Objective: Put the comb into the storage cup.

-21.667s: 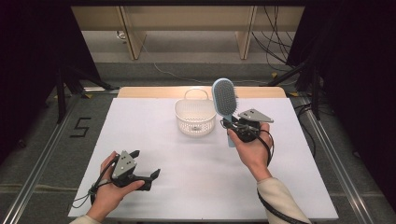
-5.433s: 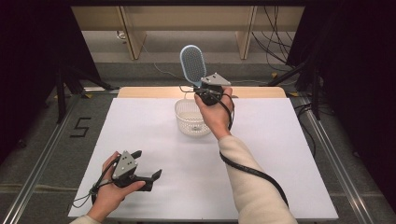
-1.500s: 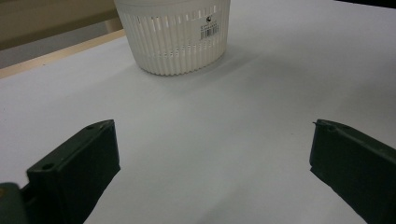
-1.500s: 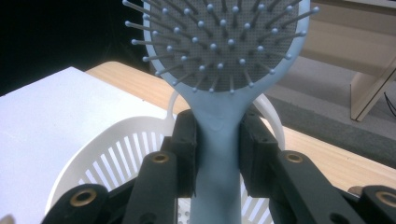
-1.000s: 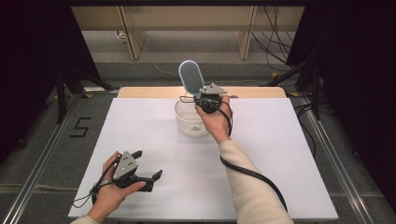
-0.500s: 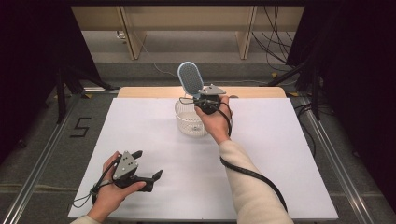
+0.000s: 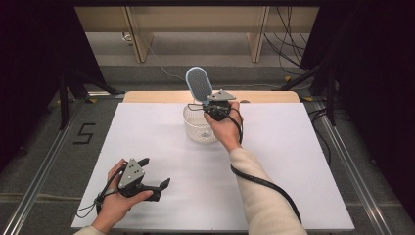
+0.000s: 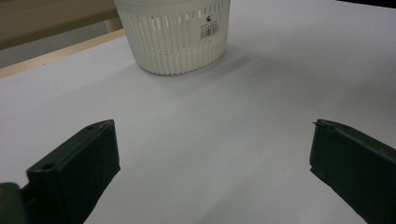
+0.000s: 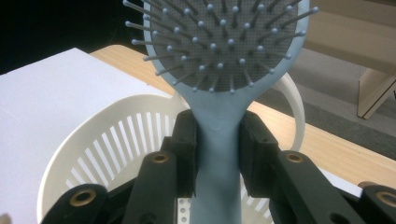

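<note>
A light blue hairbrush (image 7: 198,84) stands upright over the white slotted basket (image 7: 195,128) at the far middle of the table. My right gripper (image 7: 214,108) is shut on the brush's handle (image 9: 217,154), with the bristled head (image 9: 224,42) above the jaws and the basket (image 9: 93,149) right beneath. My left gripper (image 7: 155,182) rests near the table's front left, held by a hand, jaws open with nothing between them. In the left gripper view the basket (image 8: 175,37) sits well ahead of the two black fingertips (image 8: 88,154).
The white tabletop (image 7: 303,161) has a wooden strip (image 7: 264,96) along its far edge. Beyond it lies a floor with cables and wooden legs. A mark "5" (image 7: 84,133) sits on the floor at the left. Metal rails run along both table sides.
Over the last second nothing has visibly moved. Long before, the right gripper carried the brush from right of the basket to above it.
</note>
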The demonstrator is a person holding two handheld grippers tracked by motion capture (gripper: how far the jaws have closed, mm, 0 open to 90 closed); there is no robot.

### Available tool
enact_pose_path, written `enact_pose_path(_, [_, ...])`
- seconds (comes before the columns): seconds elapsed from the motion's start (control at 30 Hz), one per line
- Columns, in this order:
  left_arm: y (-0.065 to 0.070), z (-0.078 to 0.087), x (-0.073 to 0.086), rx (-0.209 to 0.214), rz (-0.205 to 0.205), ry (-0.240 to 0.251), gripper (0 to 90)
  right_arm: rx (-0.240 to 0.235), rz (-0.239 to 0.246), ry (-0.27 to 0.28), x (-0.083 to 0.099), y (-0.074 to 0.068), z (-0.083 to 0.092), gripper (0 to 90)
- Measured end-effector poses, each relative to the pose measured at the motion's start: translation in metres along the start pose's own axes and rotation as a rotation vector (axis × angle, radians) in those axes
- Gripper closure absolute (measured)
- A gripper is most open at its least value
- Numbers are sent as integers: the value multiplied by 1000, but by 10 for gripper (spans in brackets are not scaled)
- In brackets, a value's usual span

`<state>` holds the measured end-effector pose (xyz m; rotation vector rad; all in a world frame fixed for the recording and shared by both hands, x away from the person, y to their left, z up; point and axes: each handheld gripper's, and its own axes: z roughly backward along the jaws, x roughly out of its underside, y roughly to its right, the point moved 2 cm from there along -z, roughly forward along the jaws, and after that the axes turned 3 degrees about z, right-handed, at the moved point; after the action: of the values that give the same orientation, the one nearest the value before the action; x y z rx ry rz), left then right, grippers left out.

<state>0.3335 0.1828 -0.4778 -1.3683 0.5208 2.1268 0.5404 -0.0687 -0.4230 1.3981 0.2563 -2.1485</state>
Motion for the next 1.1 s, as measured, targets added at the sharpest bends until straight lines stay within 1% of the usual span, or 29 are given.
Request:
enact_pose_path(0.63, [0,0,0,0,1,0,8,-9,9,-19,4,-1,-2,704])
enact_pose_path(1.1, [1,-1,0,1,1,0,8,-18,25,-31,3,0,-2,703])
